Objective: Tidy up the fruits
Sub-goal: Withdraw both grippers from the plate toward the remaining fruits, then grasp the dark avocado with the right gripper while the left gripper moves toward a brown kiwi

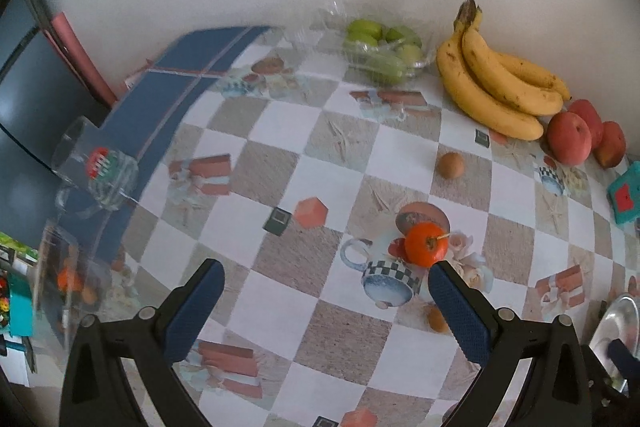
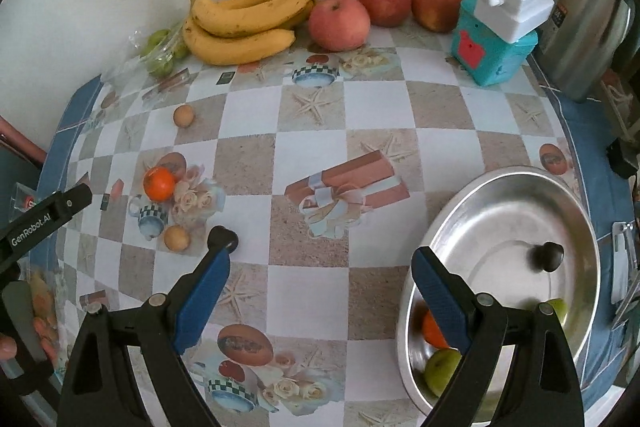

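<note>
My left gripper (image 1: 325, 267) hangs open over the checked tablecloth with nothing between its fingers. A tangerine (image 1: 426, 243) lies just beyond its right fingertip. One small brown fruit (image 1: 451, 165) sits farther back, and another (image 1: 436, 319) is half hidden behind that finger. My right gripper (image 2: 320, 247) is also open and holds nothing. Its right finger overlaps the rim of a steel bowl (image 2: 500, 183), which holds an orange fruit (image 2: 434, 333), a green fruit (image 2: 442, 367) and a dark round one (image 2: 548, 257). Bananas (image 2: 240, 23) and apples (image 2: 339, 23) line the wall.
A plastic bag of green fruit (image 1: 384, 51) lies at the back by the wall. A teal box (image 2: 492, 47) with a white device on top and a metal flask (image 2: 580, 27) stand at the back right. A glass mug (image 1: 96, 167) sits near the table's left edge.
</note>
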Demonstrator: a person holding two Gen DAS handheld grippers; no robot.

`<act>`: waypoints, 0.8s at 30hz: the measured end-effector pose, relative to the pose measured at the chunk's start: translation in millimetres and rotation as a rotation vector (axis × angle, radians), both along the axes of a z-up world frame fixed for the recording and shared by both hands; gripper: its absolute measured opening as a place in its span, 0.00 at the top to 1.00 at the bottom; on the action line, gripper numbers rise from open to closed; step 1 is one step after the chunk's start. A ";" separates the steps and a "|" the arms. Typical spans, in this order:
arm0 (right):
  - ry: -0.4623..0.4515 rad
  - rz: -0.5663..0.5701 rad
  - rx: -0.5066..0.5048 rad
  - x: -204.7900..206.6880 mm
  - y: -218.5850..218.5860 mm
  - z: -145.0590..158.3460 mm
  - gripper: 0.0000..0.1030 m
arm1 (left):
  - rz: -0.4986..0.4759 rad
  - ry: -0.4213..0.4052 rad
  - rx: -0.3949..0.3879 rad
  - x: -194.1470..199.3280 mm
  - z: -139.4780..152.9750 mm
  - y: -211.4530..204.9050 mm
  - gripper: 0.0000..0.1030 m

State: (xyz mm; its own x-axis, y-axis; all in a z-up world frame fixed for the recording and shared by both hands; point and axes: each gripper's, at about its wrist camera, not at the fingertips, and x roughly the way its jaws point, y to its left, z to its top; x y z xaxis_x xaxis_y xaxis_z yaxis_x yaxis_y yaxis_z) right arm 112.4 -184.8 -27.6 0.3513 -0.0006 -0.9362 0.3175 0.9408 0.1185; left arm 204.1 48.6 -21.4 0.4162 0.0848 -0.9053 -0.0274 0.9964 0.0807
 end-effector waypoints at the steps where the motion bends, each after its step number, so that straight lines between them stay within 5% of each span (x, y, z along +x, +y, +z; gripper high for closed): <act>1: 0.001 0.003 -0.004 1.2 1.7 -1.2 0.10 | -0.001 0.013 -0.006 1.4 -4.6 0.2 0.00; 24: 0.046 0.070 0.123 27.6 33.2 -52.4 0.10 | -0.003 0.182 -0.083 14.7 -65.6 2.0 0.00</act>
